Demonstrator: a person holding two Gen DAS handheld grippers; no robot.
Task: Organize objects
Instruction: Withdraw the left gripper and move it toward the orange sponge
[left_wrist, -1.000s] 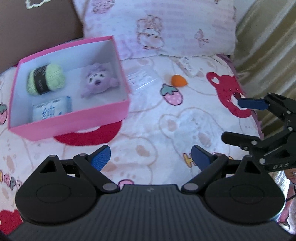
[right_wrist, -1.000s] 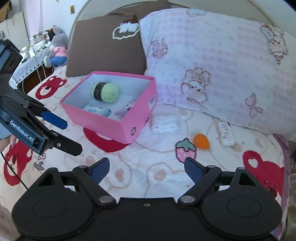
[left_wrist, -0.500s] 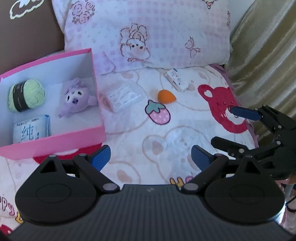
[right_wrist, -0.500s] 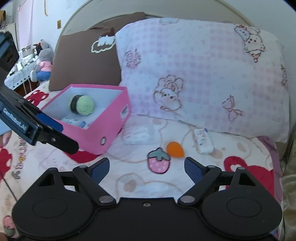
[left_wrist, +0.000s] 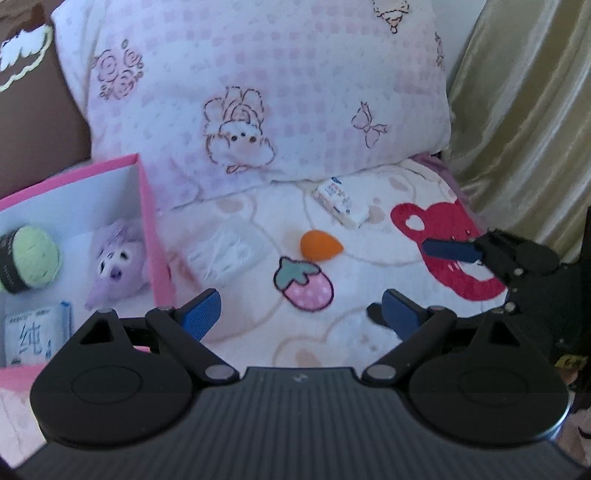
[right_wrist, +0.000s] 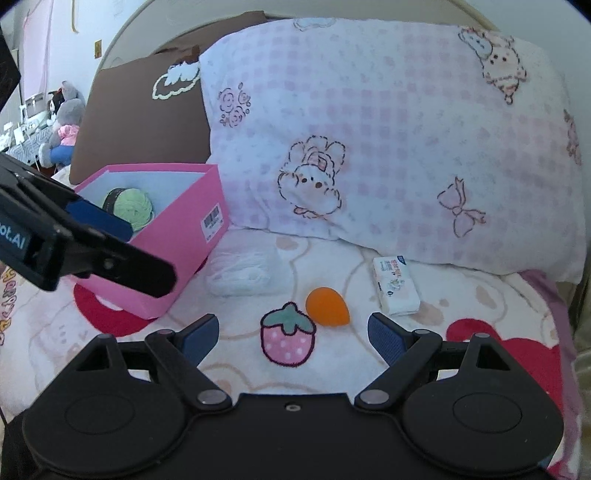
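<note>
Both tools are hovering over the bedsheet (right_wrist: 236, 350) with jaws spread wide and gripping nothing: the left gripper (left_wrist: 301, 314) and the right gripper (right_wrist: 291, 334). One pink box (right_wrist: 177, 236) is sitting at the left, holding three items: one green yarn ball (right_wrist: 135, 208), one purple plush toy (left_wrist: 116, 267) and one tissue pack (left_wrist: 35, 334). Three items are lying loose outside it: one clear packet (right_wrist: 243, 271) touching the box, one orange sponge (right_wrist: 327, 306) and one white wipes pack (right_wrist: 395, 286) just below the pillow (right_wrist: 388, 140).
</note>
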